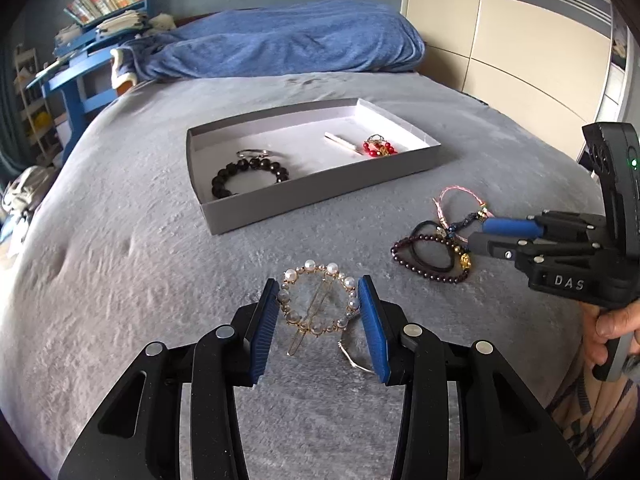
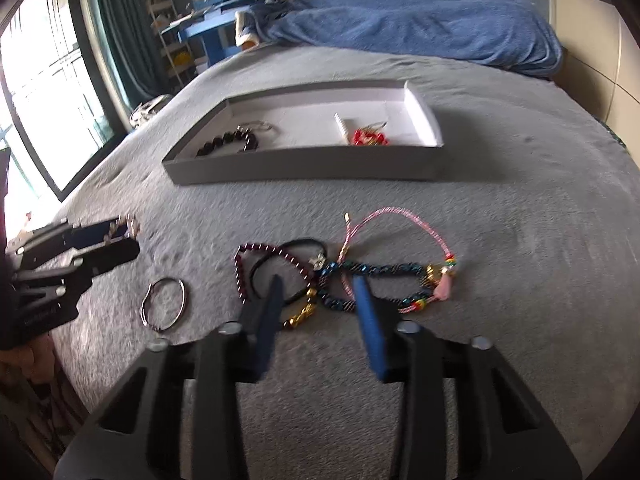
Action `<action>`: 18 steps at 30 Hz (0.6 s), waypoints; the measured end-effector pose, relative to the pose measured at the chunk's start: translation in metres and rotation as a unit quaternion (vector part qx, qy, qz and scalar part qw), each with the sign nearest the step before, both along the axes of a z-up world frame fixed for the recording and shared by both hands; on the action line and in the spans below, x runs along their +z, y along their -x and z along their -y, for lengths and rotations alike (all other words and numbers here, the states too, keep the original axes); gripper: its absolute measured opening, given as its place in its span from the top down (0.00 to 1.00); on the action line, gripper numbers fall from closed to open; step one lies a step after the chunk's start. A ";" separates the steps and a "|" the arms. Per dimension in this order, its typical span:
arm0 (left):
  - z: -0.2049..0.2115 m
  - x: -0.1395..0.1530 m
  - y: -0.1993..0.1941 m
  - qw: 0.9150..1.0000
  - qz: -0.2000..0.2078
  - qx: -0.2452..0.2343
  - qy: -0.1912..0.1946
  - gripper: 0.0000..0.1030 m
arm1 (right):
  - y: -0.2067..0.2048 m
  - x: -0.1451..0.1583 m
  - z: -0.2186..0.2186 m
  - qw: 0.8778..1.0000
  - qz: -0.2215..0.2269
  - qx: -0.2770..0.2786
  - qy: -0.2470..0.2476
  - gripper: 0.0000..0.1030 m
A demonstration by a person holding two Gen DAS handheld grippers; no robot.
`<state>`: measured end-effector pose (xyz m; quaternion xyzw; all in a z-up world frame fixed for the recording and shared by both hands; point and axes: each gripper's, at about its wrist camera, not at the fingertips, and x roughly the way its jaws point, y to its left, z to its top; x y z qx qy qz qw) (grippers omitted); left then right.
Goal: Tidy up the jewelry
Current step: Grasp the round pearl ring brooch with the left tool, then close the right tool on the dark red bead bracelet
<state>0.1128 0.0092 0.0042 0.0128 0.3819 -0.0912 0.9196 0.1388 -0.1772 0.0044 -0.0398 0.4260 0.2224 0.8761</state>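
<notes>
- Left gripper [image 1: 319, 300], bottom centre of the left wrist view: its jaws pinch a round pearl hair clip [image 1: 318, 301], the 2 blue pads touching the ring's left and right edges. Whether the clip is off the grey bed cover [image 1: 120, 280] cannot be told.
- A thin silver bangle [image 1: 352, 354] lies just below and right of the clip; the right pad hides part of it. In the right wrist view it lies whole, lower left of centre.
- Right gripper [image 2: 318, 294], bottom centre of the right wrist view, is blurred. Its jaws stand partly closed over a tangle of bracelets [image 2: 344, 272] in mid frame; whether the pads press on any strand cannot be made out.
- In that tangle, dark purple beads, a black band, a blue-black beaded loop and a pink cord overlap, so where 1 ends and the next starts is hard to tell.
- The grey tray [image 1: 320, 192] sits above centre in both views. A black bead bracelet [image 1: 248, 178] lies at its left, a red bead piece [image 1: 380, 147] and a small pale stick at its right; in the right wrist view the near wall cuts off their lower parts.
- A hand [image 1: 610, 326] holds the right gripper at the left wrist view's right edge, partly out of frame.
</notes>
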 end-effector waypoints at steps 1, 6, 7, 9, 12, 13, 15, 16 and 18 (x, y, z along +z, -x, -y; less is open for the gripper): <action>0.000 0.000 0.000 1.000 0.000 0.000 0.002 0.59 | 0.000 -0.001 -0.001 1.000 -0.002 0.002 0.000 0.74; -0.002 0.000 -0.001 1.000 -0.002 0.003 0.003 0.59 | 0.000 -0.006 -0.002 1.000 -0.022 0.013 -0.012 0.79; -0.002 0.000 -0.001 1.000 -0.002 0.004 0.004 0.59 | 0.001 -0.007 -0.001 0.999 -0.026 0.016 -0.013 0.79; -0.002 -0.001 -0.001 1.000 -0.002 0.002 0.005 0.59 | 0.000 -0.011 -0.003 0.999 -0.041 0.022 -0.014 0.79; -0.001 0.000 -0.001 1.000 -0.001 0.001 0.004 0.59 | 0.000 -0.016 -0.007 0.998 -0.050 0.025 -0.006 0.79; -0.001 0.000 -0.001 1.000 -0.002 0.001 0.005 0.59 | -0.001 -0.018 -0.007 0.998 -0.055 0.023 -0.007 0.79; -0.001 -0.001 0.000 1.000 -0.002 0.000 0.005 0.59 | -0.004 -0.021 -0.004 0.998 -0.065 0.017 -0.017 0.79; 0.000 -0.001 0.000 1.000 -0.002 0.000 0.006 0.59 | -0.006 -0.022 -0.003 0.997 -0.070 0.013 -0.025 0.79; 0.000 -0.001 -0.001 1.000 -0.002 -0.002 0.005 0.59 | -0.014 -0.026 0.003 0.995 -0.088 -0.001 -0.052 0.79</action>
